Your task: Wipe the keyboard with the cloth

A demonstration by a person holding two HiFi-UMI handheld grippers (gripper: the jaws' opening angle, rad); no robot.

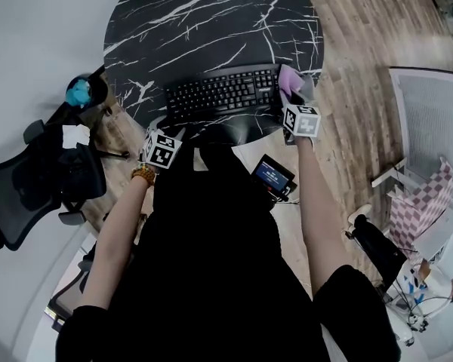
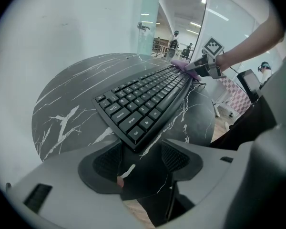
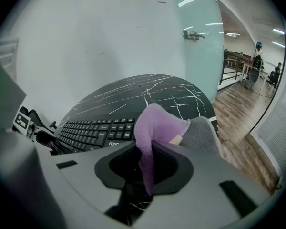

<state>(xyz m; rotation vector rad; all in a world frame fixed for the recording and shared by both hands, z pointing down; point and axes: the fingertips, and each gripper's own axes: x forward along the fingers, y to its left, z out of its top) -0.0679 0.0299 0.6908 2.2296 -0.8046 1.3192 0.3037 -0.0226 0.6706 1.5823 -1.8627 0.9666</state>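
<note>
A black keyboard (image 1: 223, 93) lies along the near edge of a round black marble table (image 1: 211, 21). My right gripper (image 1: 292, 100) hovers at the keyboard's right end, shut on a purple and grey cloth (image 1: 291, 81). In the right gripper view the cloth (image 3: 157, 128) is pinched between the jaws of my right gripper (image 3: 148, 161) and bunches up above the keyboard (image 3: 93, 130). My left gripper (image 1: 168, 129) sits at the keyboard's left front corner. In the left gripper view that gripper (image 2: 140, 159) stands open, and the corner of the keyboard (image 2: 148, 97) reaches just in between the fingertips.
A black office chair (image 1: 38, 179) and a blue object (image 1: 79, 91) stand left of the table. A small device with a lit screen (image 1: 272, 176) is beside the person's body. A white panel (image 1: 430, 119) and a checked chair (image 1: 415, 202) stand on the wooden floor at the right.
</note>
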